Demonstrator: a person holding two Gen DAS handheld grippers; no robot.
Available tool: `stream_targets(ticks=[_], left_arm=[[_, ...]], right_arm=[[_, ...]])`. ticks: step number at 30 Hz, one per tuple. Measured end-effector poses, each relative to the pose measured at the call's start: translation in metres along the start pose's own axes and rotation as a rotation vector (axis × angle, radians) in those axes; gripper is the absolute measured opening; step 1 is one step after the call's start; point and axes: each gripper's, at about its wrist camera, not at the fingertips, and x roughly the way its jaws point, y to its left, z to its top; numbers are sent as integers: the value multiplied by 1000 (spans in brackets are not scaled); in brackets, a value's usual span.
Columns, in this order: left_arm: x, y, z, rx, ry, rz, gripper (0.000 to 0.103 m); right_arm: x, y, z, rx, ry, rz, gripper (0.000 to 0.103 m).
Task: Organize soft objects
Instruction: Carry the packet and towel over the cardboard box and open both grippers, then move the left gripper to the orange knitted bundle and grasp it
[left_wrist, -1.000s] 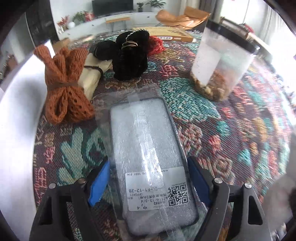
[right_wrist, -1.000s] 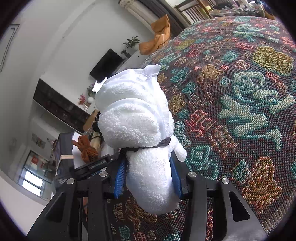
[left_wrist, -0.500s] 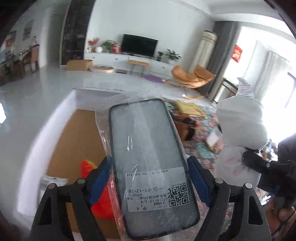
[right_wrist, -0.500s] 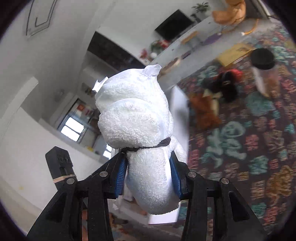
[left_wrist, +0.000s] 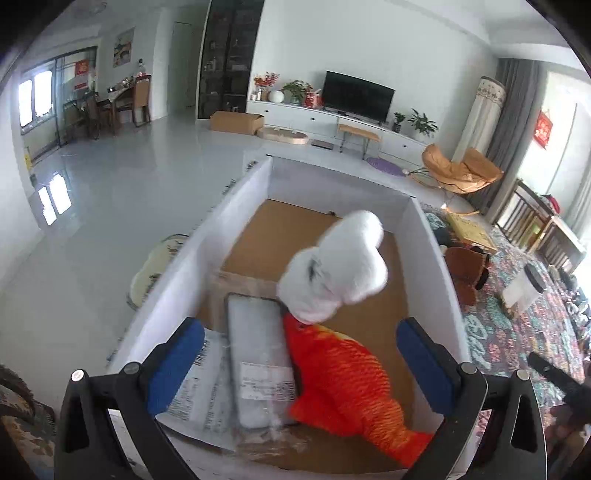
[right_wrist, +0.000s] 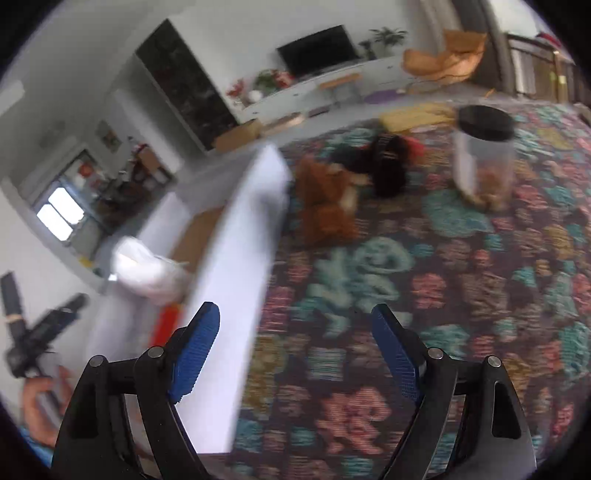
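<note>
My left gripper (left_wrist: 300, 363) is open and empty above a white-walled cardboard box (left_wrist: 437, 258). Inside lie the bagged phone case (left_wrist: 255, 354), a red-orange plush fish (left_wrist: 343, 380) and the white fluffy towel bundle (left_wrist: 332, 273), blurred as it drops. My right gripper (right_wrist: 295, 349) is open and empty over the patterned tablecloth (right_wrist: 406, 277), beside the box wall (right_wrist: 236, 273). The white bundle (right_wrist: 147, 271) shows inside the box there. An orange knitted bundle (right_wrist: 325, 199) and a black one (right_wrist: 388, 166) lie on the table.
A clear jar with a black lid (right_wrist: 484, 155) stands on the table at the back right. A flat yellow box (right_wrist: 417, 114) lies behind the knitted bundles. My other gripper and a hand (right_wrist: 40, 354) show at the far left. Grey floor (left_wrist: 92, 206) lies left of the box.
Both grippers have opened. The left let the bagged phone case fall into the box; the right let go of the white bundle, which is dropping in, and swung back toward the table.
</note>
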Motion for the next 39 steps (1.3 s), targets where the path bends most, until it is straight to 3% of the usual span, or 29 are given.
stream_targets(ticks=[2,4,7,11,13,17,20,23,24,25,29,34,37,38,39], left_arm=[[9,-28,-8,41,33,-80,103],[16,-68,-11,115,68,-143,103],[25,-134,-7,243,90,-225,103],[48,-226,9,350,128,-312,103],[76,-265,21,380,143,-290,103],[166,-328,25,472,192,-107,103],[225,-336,19,482,224,46,103],[255,-324,16,421,242,97,99],[258,-320,15,403,245,76,88],[256,-316,14,387,235,68,55],[227,-312,-1,416,248,-35,54],[143,-301,-46,475,324,-203,57],[119,-291,-79,535,352,-178,67],[118,-289,-87,550,357,-161,80],[118,-287,-94,560,353,-151,87]], right_arm=[[14,-45,-17,56,17,-114,86],[14,-74,-31,111,27,-164,86],[0,-96,-40,220,-18,-109,86],[-16,-81,-40,137,-109,-89,86],[-16,-78,-42,113,-123,-72,86],[-21,-78,-46,128,-158,-19,86],[-30,-86,-50,185,-192,14,86],[-29,-95,-50,246,-198,36,86],[-28,-98,-50,260,-197,42,86],[-28,-100,-50,273,-197,48,86],[-34,-109,-51,323,-223,70,86],[-38,-122,-55,397,-247,89,86],[-38,-124,-56,412,-248,90,86],[-38,-123,-55,410,-247,88,86],[-38,-123,-55,406,-247,86,86]])
